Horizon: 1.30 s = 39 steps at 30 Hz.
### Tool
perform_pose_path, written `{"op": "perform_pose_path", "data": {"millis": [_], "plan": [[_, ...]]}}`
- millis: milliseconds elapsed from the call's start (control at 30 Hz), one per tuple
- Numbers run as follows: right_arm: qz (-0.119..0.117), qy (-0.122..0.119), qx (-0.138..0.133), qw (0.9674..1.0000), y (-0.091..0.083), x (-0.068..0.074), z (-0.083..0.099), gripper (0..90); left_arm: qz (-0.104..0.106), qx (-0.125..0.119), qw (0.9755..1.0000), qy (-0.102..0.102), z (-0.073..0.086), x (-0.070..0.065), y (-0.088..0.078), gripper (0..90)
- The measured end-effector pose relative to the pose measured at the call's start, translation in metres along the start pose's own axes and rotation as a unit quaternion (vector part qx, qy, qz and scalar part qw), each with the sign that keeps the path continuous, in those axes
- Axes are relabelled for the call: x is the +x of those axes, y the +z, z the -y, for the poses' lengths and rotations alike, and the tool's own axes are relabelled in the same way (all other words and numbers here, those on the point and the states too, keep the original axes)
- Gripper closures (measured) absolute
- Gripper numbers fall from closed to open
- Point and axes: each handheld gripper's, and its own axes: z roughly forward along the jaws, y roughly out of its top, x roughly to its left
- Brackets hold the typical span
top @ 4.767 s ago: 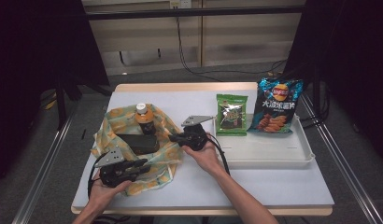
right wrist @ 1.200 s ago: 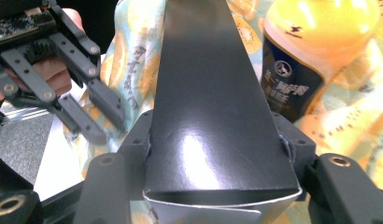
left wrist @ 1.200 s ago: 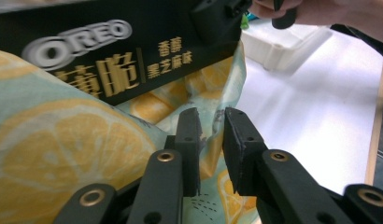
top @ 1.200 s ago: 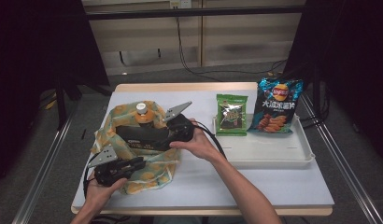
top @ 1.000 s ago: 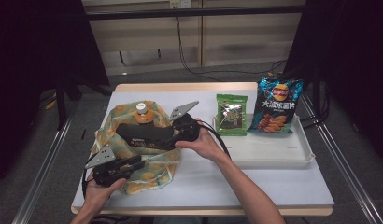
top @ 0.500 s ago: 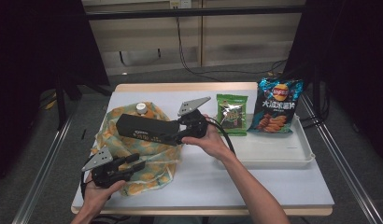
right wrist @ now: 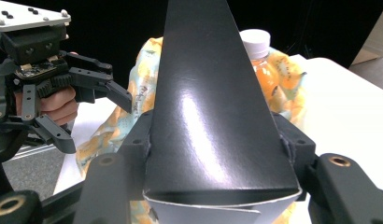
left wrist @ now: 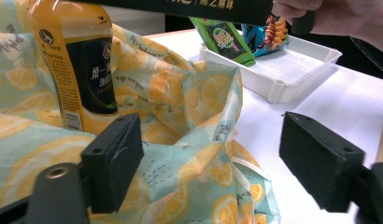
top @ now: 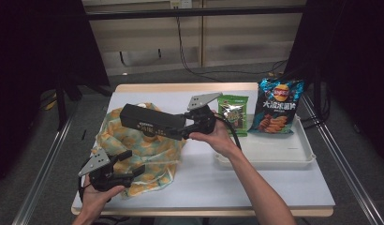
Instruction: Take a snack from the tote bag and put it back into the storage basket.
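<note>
High view looks down over table (top: pixel 274 183); both claw cameras sit close, sharing lemon-print cloth (top: pixel 152 154).

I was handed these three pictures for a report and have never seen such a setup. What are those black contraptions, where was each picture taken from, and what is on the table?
No robot here: a person holds a hand-held gripper with two black jaws in each hand. The high view looks down on the white table from above the person. The other two pictures come from small cameras riding on each gripper, looking along its jaws.

The right gripper is shut on a long black cardboard box, held in the air above a lemon-print cloth bag. The left gripper is open at the bag's near edge, holding nothing.

An orange juice bottle with a white cap stands in the bag. A shallow white plastic tray holds a green snack packet and a blue crisp bag.
</note>
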Motion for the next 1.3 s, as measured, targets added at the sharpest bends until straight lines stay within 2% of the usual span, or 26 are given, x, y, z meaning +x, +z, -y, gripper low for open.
{"op": "perform_pose_path", "data": {"millis": [100, 167, 267, 333, 500, 733, 800, 867, 1067, 1300], "plan": [[0.002, -0.001, -0.003, 1.0000, -0.010, -0.001, 0.001, 43.3, -0.007, 0.000, 1.0000, 0.003, -0.001, -0.001, -0.001, 16.5], [0.005, -0.004, -0.003, 1.0000, -0.017, -0.002, 0.002, 43.3, -0.006, -0.002, 1.0000, -0.004, 0.000, -0.003, 0.000, 14.7], [0.010, -0.003, -0.005, 0.9999, -0.028, -0.004, 0.005, 43.3, -0.004, 0.000, 1.0000, 0.000, 0.000, -0.001, 0.000, 12.4], [0.012, 0.000, -0.003, 0.9999, -0.036, -0.006, 0.008, 43.3, -0.006, 0.000, 1.0000, -0.004, 0.000, -0.001, 0.000, 11.0], [0.029, -0.001, -0.002, 0.9996, -0.054, -0.010, 0.015, 43.3, -0.010, 0.000, 0.9999, -0.005, 0.000, 0.002, -0.001, 7.8], [0.035, -0.004, -0.008, 0.9993, -0.079, -0.010, 0.022, 43.3, -0.016, -0.005, 0.9998, -0.011, 0.000, 0.003, -0.001, 6.3], [0.037, -0.004, -0.004, 0.9993, -0.087, -0.010, 0.025, 43.3, -0.008, -0.006, 0.9999, -0.012, 0.001, 0.004, -0.001, 6.3], [0.043, -0.002, 0.001, 0.9991, -0.095, -0.010, 0.030, 43.3, -0.016, -0.001, 0.9998, -0.011, 0.001, 0.005, -0.001, 6.1], [0.062, 0.005, 0.000, 0.9980, -0.120, -0.015, 0.046, 43.3, -0.016, 0.001, 0.9998, -0.012, 0.001, 0.005, 0.001, 5.6], [0.070, 0.006, 0.008, 0.9975, -0.143, -0.018, 0.057, 43.3, -0.016, 0.001, 0.9998, -0.012, 0.001, 0.006, 0.001, 5.0]]}}
